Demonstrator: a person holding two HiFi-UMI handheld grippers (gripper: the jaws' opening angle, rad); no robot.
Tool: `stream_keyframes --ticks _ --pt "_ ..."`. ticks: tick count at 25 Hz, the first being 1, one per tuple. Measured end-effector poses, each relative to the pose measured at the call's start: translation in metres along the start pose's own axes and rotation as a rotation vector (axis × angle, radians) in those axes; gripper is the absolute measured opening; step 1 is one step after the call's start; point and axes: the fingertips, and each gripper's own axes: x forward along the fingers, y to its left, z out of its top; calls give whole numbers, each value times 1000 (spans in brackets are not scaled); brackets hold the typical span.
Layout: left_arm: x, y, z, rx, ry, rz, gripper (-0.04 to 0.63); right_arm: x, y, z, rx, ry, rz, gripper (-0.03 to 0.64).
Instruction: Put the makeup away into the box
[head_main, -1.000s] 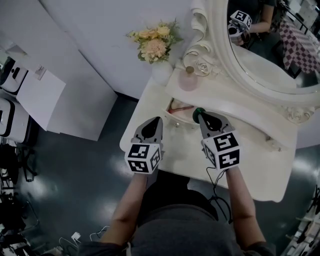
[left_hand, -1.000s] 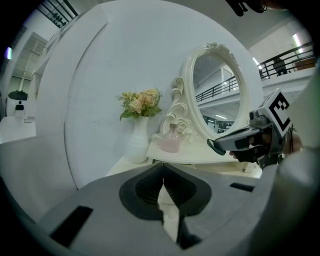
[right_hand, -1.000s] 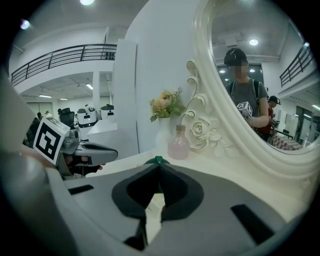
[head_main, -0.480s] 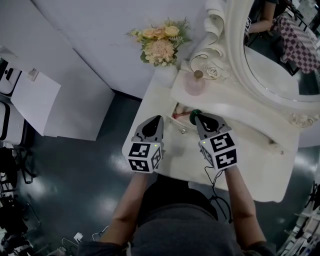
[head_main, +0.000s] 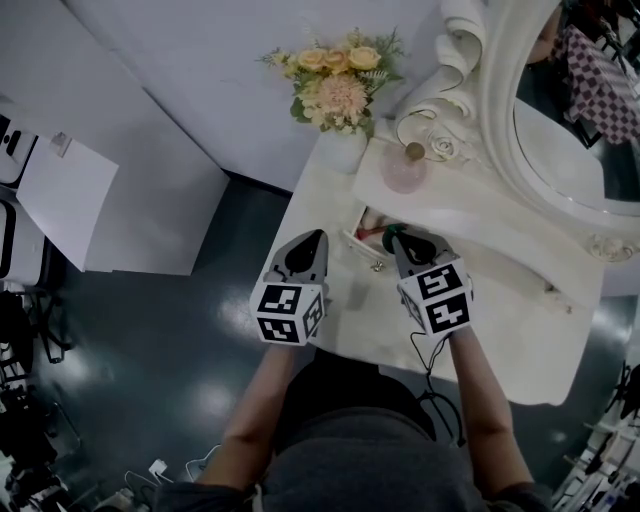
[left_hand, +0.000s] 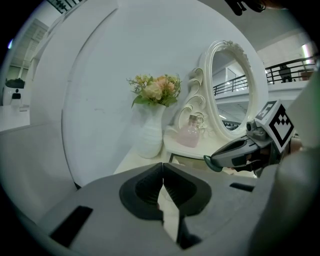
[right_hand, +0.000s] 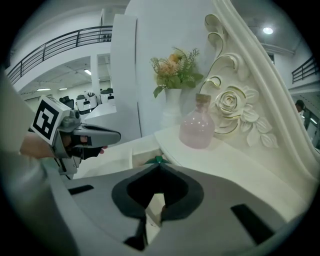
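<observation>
Setting: white table (head_main: 500, 335) with curly trim, pushed up against a white wall, dark shiny floor (head_main: 150, 340) all around.
Mirror (head_main: 560, 140): big oval one in a carved white frame, standing at the back right of the table.
Box (head_main: 352, 232): open, cream-coloured, sitting near the left end of the table just in front of the raised shelf (head_main: 470, 215); something red (head_main: 372, 231) lying inside, too small to name.
Makeup: one small green piece (left_hand: 213, 162), rounded end poking out past the right fingertips, right at the mouth of the box beside the red thing; touching the box or not, honestly can't tell.
Right gripper (head_main: 399, 242): fingers clenched on that green piece, nose tipped down toward the box, marker cube facing up at the head view.
Left gripper (head_main: 318, 238): fingers pressed together with nothing between them, over the front left part of the table, just left of the box; level with the right gripper, but the two well clear of each other.
Vase (head_main: 343, 150): white, at the back left corner of the table, stuffed with yellow and peach flowers (head_main: 340, 85).
Bottle (head_main: 405, 172): pink, round, upright, cork-like stopper on top, on the raised shelf between the vase and the mirror frame.
Arms: bare forearms behind both cubes, thin dark cable (head_main: 432, 395) dangling under the right one.
Off to the left: white cabinet (head_main: 130, 200) on the floor, well apart from the table.
</observation>
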Motion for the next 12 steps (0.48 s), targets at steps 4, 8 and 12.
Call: stream_keyframes --ticks 4,8,12 --pt "3 6 -2 -10 6 -4 6 8 1 -1 -23 30 -14 5" --pt "6 11 -3 -17 10 -8 6 15 1 -6 -45 72 -22 5" --pt "8 14 -5 -21 16 -12 6 18 2 -10 -61 105 -32 6"
